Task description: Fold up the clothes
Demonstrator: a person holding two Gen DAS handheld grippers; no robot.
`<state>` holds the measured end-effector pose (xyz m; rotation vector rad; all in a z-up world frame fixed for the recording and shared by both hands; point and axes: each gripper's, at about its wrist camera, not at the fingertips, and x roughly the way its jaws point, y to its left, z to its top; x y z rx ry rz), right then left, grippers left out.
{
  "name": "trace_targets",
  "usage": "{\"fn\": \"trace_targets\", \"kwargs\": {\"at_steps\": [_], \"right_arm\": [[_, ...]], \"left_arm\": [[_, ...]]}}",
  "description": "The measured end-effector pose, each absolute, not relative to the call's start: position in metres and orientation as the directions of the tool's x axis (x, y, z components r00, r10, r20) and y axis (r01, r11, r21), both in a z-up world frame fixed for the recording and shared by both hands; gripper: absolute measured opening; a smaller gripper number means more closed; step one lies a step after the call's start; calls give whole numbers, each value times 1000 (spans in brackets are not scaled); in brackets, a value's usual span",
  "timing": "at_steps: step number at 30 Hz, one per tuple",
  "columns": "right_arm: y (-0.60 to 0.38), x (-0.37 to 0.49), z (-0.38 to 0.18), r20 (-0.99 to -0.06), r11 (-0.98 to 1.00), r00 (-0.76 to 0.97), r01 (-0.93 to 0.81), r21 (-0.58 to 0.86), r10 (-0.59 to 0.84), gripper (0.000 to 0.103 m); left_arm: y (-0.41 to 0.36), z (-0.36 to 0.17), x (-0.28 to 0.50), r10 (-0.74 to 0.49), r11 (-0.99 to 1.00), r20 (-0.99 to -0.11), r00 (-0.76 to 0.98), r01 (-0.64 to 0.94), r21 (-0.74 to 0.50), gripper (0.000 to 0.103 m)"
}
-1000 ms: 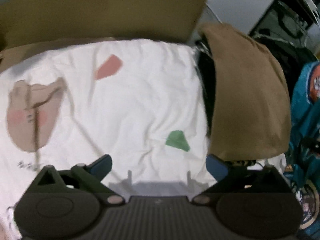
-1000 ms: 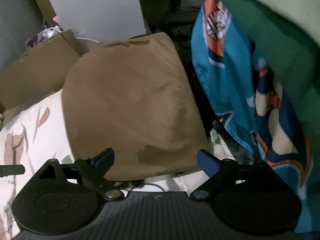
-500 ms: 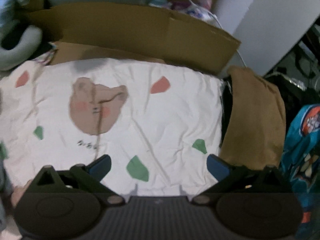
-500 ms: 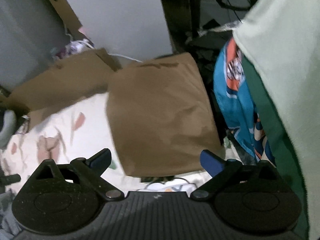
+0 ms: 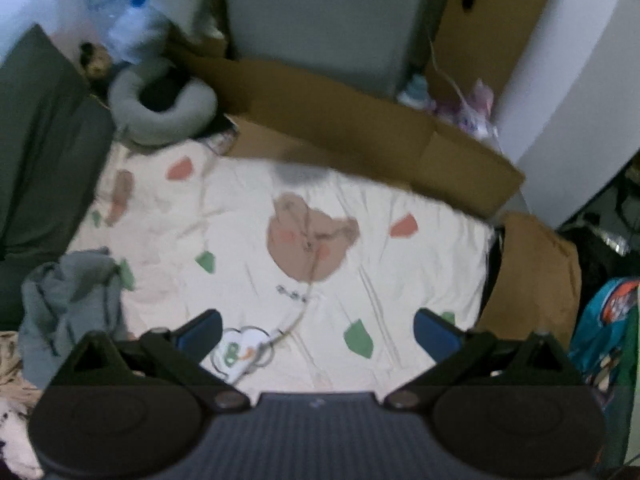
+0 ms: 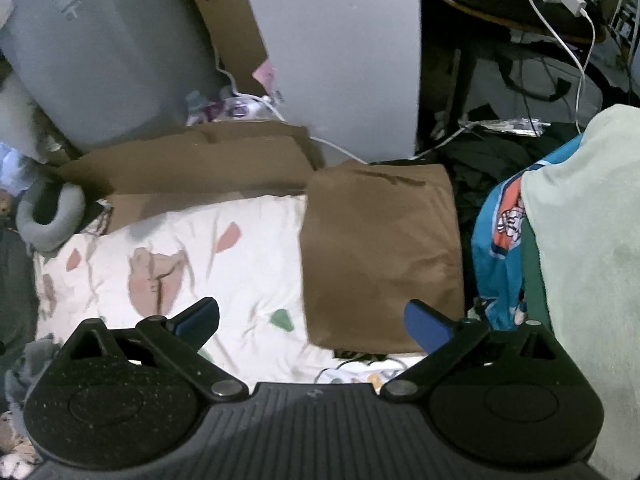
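Between garments: brown folded garment parked at 3 o'clock edge of bed sheet, left gripper jaws wide and empty, right gripper jaws opening on nothing; next probably grab crumpled grey garment at 9 o'clock.

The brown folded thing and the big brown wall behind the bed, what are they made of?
The brown folded thing looks like soft, matte woven cloth: rounded edges, faint creases. The brown wall looks like cardboard: stiff, flat panels with sharp fold lines and a dull papery face.
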<state>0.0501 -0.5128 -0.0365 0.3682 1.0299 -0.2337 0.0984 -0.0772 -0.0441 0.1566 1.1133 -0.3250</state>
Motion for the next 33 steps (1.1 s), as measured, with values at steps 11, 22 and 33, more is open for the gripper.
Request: {"fn": "trace_targets", "kwargs": {"at_steps": [11,22,33], "right_arm": [[-468,41,22,-843,922,536,345,175,-40,102],[-413,19,54,-843,949,538,258,179,12,102],[-366,-4,39,-854,967,511,156,203,97,102]], "left_arm": [[-15,34,82,-68,952,-880,471,293,84,103],[46,58,51,-37,973,-875,483,215,78,103],[63,47,28,-77,976,-871,486,215,34,103]]}}
